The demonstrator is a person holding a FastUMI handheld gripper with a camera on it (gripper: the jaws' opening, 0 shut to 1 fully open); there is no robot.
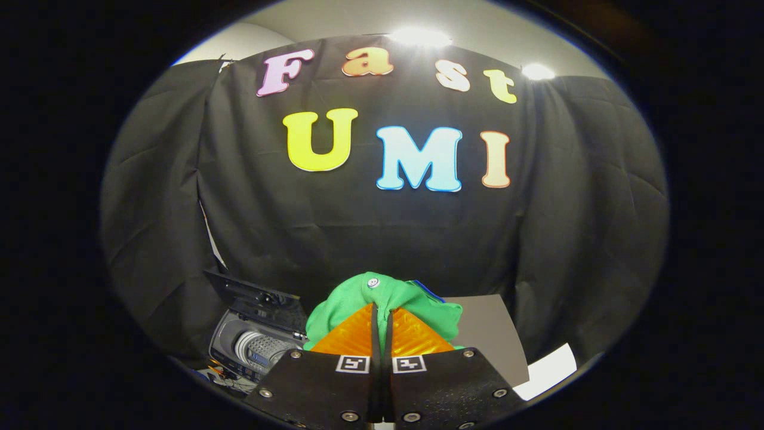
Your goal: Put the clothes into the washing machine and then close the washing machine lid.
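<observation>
My gripper [382, 310] is shut on a green garment [358, 298], which bunches up around and above the fingertips and carries a small white button near its top. The cloth is lifted off the surface and hides what lies straight ahead. To the left of the fingers and lower down stands a small toy washing machine [256, 343]. Its dark lid [250, 295] is raised, and the perforated silver drum [262, 346] shows inside.
A grey tabletop [486, 334] lies beyond the fingers to the right, with a white sheet [552, 370] at its near right corner. Some thin wires [224, 376] trail by the machine's base. Black cloth walls close in behind and on both sides.
</observation>
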